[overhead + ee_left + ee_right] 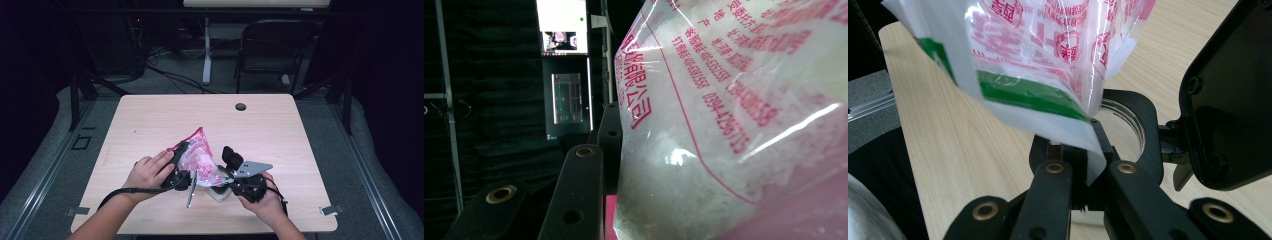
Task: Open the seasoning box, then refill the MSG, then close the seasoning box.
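Observation:
A pink-and-clear plastic bag [197, 155] with red print and white contents is held tilted above the table's near edge. My left gripper [181, 170] is shut on its side; in the left gripper view the bag [724, 125] presses against one black finger [579, 195] and hides the other. My right gripper [226, 189] is shut, its curved jaws wrapped around a small clear jar [217, 194]. In the right gripper view the bag's green-striped corner [1048, 95] hangs over the jar's open rim [1125, 117], just above the right gripper [1088, 165].
The wooden table [150, 115] has a round cable hole [241, 106] at its far edge. A black flat part [1223, 100] stands upright beside the jar. A folding chair [272, 47] and a table leg [206, 50] stand beyond the table.

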